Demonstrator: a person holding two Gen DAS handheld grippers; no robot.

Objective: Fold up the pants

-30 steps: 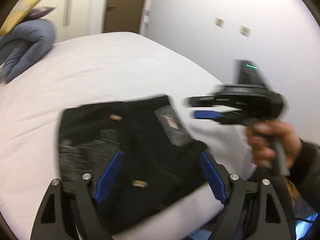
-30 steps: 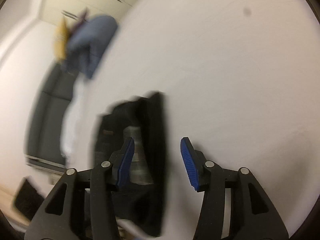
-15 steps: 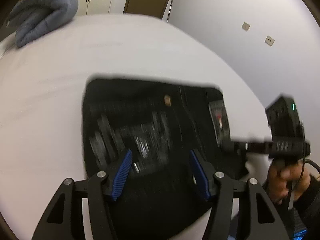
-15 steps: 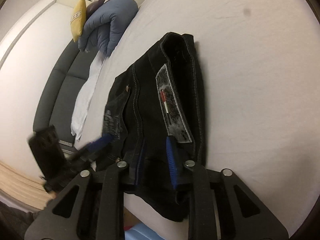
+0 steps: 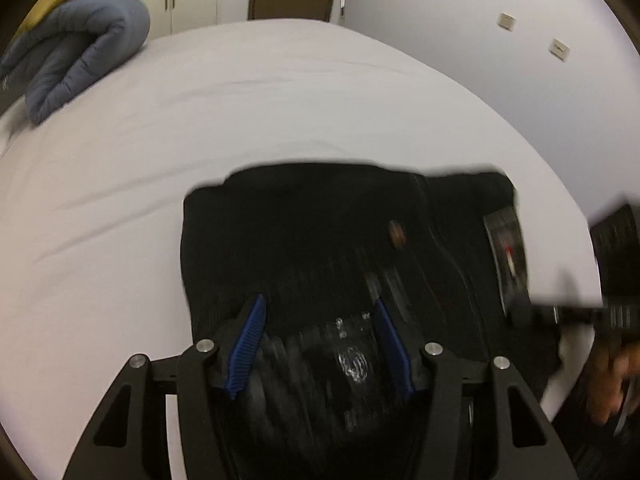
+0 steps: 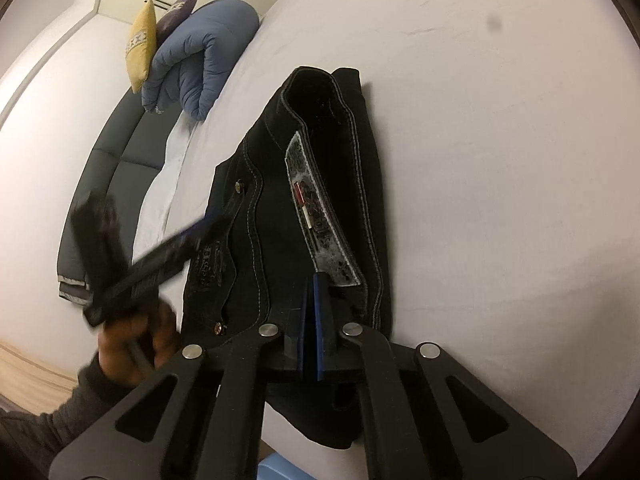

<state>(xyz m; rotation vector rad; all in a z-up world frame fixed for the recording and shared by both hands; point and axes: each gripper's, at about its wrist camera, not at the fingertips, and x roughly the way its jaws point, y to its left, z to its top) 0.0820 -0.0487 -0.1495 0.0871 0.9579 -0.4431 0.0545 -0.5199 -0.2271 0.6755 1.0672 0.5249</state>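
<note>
Black pants (image 5: 320, 232) lie folded into a compact stack near the bed's front edge, with a grey waist label (image 6: 316, 220) and metal rivets showing. My left gripper (image 5: 320, 320) is open just above the stack, its blue pads either side of the pocket area. It also shows blurred in the right wrist view (image 6: 204, 224). My right gripper (image 6: 314, 292) has its jaws together at the waistband, just below the label; I cannot tell if cloth is between them. It shows blurred in the left wrist view (image 5: 532, 308).
The white bed (image 5: 280, 100) stretches away behind the pants. A rolled blue duvet (image 5: 80, 52) and yellow and purple cushions (image 6: 140, 44) sit at its far end. A dark sofa (image 6: 104, 176) stands beside the bed. A wall runs along the other side.
My right gripper went from open to shut and came down onto the waistband. My left gripper narrowed and moved over the stack toward its middle.
</note>
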